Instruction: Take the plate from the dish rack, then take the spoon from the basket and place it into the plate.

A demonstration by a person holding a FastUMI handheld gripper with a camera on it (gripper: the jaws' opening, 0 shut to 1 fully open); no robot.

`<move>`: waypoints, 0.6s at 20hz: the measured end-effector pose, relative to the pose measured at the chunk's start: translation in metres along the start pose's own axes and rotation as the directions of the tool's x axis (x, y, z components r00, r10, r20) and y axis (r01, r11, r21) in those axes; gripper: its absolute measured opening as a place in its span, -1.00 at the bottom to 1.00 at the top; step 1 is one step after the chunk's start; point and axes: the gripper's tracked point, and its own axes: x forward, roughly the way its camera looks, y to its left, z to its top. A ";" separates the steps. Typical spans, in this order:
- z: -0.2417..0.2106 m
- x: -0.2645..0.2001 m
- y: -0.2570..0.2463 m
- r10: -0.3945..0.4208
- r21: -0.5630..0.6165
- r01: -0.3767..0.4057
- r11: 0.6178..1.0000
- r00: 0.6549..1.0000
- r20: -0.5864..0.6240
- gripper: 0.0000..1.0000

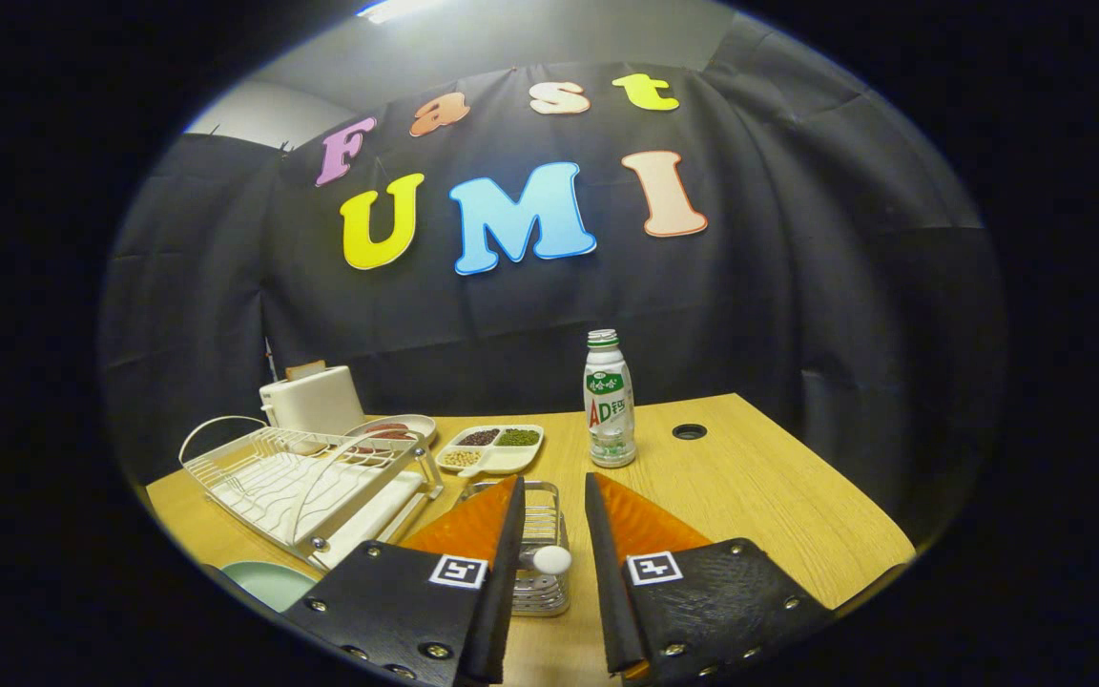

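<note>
With the gripper [554, 534] released and its fingers apart, the spoon [547, 559] stands in the basket [542, 534] between them, near the table's [778, 496] front edge. Its rounded end looks light, rigid and slippery; a grip just below it seems advisable. The plate [268, 582] lies beside the dish rack [311, 477].

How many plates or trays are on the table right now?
3. A green plate lies in front of the dish rack, left of the open gripper. A round dish sits behind the rack, and a divided tray lies beside it. More may be hidden.
</note>
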 end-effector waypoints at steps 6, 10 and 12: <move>0.000 0.004 0.007 0.018 0.033 -0.016 0.999 0.999 -0.040 -0.75; 0.011 -0.006 0.010 0.012 0.048 -0.008 0.999 0.996 -0.085 -0.83; 0.025 -0.012 0.011 0.007 0.054 -0.003 0.999 0.997 -0.078 -0.83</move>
